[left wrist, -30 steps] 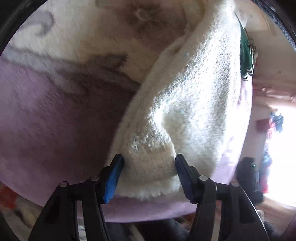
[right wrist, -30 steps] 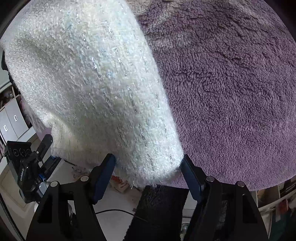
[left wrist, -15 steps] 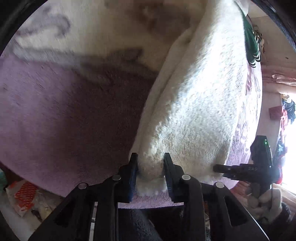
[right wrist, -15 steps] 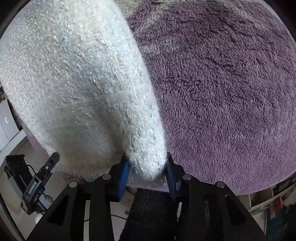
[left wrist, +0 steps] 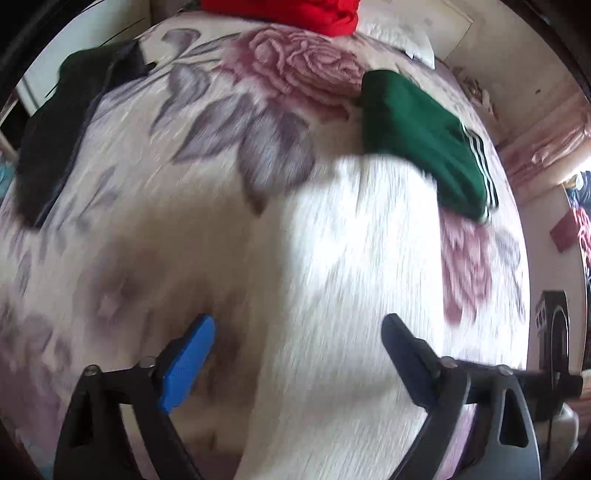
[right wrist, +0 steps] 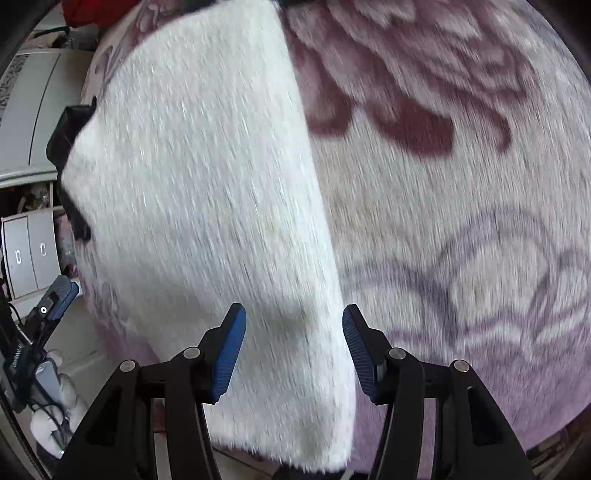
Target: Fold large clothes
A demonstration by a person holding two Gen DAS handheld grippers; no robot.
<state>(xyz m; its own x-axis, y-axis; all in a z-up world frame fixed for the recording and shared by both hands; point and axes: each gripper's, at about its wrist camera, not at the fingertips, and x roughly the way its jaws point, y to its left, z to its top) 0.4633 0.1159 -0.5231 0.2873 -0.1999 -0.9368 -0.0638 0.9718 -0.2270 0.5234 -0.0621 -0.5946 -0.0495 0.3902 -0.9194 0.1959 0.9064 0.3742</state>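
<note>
A fluffy white garment (right wrist: 207, 192) lies spread on a bed covered by a floral purple-and-cream blanket (right wrist: 461, 236). In the left wrist view the same white garment (left wrist: 351, 266) is blurred and runs from the middle down between the fingers. My left gripper (left wrist: 295, 354) is open wide above it, holding nothing. My right gripper (right wrist: 291, 350) is open over the garment's near right edge, its blue pads (right wrist: 229, 354) apart and not clamping the fabric.
A folded green garment with white stripes (left wrist: 421, 140) lies on the bed beyond the white one. A dark garment (left wrist: 62, 129) lies at the far left, a red one (left wrist: 295, 14) at the far edge. Cabinets (right wrist: 26, 251) stand to the left of the bed.
Both grippers were shut on the white garment's edge half a second ago; now both are open and pulled back higher, and the garment lies flat on the bed.
</note>
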